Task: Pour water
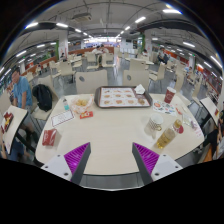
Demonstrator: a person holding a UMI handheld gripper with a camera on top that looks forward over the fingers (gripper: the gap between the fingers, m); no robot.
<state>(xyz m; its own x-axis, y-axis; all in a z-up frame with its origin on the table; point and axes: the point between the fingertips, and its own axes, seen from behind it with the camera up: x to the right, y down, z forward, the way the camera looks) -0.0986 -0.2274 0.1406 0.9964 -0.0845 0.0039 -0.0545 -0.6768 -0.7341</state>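
no readable text or labels on the table (110, 130) items

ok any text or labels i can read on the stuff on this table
None can be read.
Bottles ahead of the right finger: labels too small to read.
Red packet by the left finger: print blurred.
Cup beyond the bottles: any marking unreadable.
Tray at the table's far side: no text visible.
Gripper open, holding nothing.

A large canteen hall: rows of tables (100, 130), chairs (90, 82) and ceiling lights (140, 19).
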